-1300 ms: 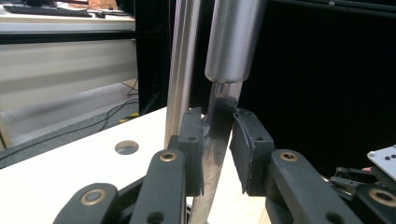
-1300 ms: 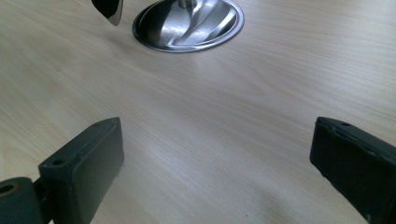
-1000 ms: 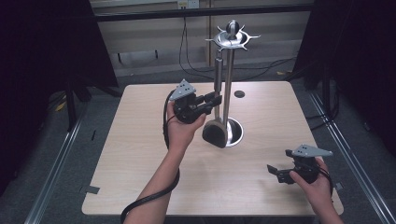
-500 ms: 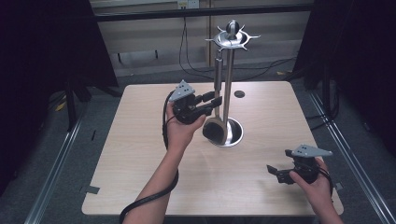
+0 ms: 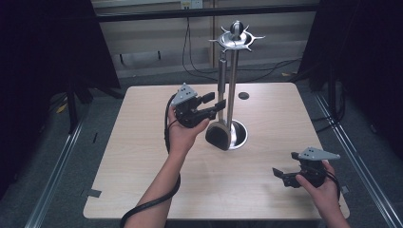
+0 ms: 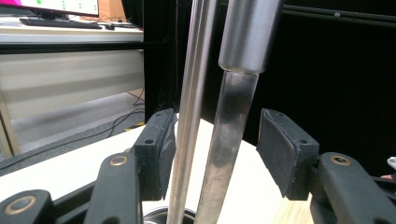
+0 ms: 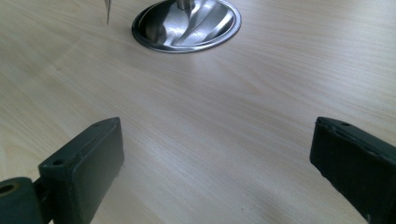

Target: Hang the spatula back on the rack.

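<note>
A steel utensil stand [image 5: 232, 71] rises from a round base [image 5: 240, 137] at the table's middle. From its top ring hangs a utensil with a steel handle [image 5: 221, 80] and a dark head [image 5: 218, 135] that reaches down to the base. My left gripper [image 5: 216, 101] is level at the handle. Its jaws have just been opening and now stand apart. Between them are the handle [image 6: 229, 135] and the stand's pole [image 6: 191, 93], and neither pad presses on the handle. My right gripper [image 5: 280, 176] is open and low over the table's front right, with nothing in it.
The wooden table [image 5: 142, 156] has a small dark round hole [image 5: 244, 95] behind the stand. In the right gripper view, the stand's base [image 7: 187, 21] lies ahead of my right gripper [image 7: 217, 154] across bare wood. Black curtains and cables are beyond the far edge.
The left gripper's jaws have spread apart around the hanging utensil's handle and let go of it. Neither hand has moved.
</note>
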A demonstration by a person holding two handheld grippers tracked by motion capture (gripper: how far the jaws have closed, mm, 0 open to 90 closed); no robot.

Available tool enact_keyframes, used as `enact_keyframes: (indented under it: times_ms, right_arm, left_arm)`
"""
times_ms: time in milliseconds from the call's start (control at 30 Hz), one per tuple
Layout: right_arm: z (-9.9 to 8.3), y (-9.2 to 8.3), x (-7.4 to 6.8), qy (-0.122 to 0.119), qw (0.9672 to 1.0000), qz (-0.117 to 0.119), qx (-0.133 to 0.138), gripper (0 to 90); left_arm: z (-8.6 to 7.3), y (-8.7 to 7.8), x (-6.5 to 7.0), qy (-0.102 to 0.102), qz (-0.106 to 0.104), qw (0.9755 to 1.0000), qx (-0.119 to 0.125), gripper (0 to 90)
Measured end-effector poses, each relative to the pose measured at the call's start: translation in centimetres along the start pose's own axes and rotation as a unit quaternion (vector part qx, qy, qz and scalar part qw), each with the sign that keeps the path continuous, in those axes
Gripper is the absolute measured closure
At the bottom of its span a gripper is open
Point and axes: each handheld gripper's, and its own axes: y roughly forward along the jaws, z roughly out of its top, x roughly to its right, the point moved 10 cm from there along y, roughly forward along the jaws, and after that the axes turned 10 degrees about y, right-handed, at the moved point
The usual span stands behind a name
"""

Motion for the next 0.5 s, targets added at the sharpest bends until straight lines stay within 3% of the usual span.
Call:
enact_keyframes:
  times_ms: [167, 267, 367, 500]
  right_arm:
    - [-0.02, 0.01, 0.04, 0.001, 1.0, 0.0, -0.001, 2.6]
    - [0.1, -0.06, 0.02, 0.001, 1.0, 0.0, 0.002, 2.6]
    - [0.02, -0.04, 0.03, 0.002, 1.0, -0.001, 0.0, 2.6]
    - [-0.01, -0.03, 0.02, 0.002, 1.0, 0.0, -0.001, 2.6]
  left_arm:
    - [0.14, 0.09, 0.04, 0.0, 0.007, 0.9999, 0.008, 42.4]
    - [0.17, -0.03, -0.11, 0.011, 0.014, 0.9998, 0.005, 37.6]
    - [0.27, 0.04, 0.12, 0.002, 0.011, 0.9999, 0.009, 33.5]
    - [0.16, -0.02, 0.05, 0.014, 0.015, 0.9998, 0.004, 27.1]
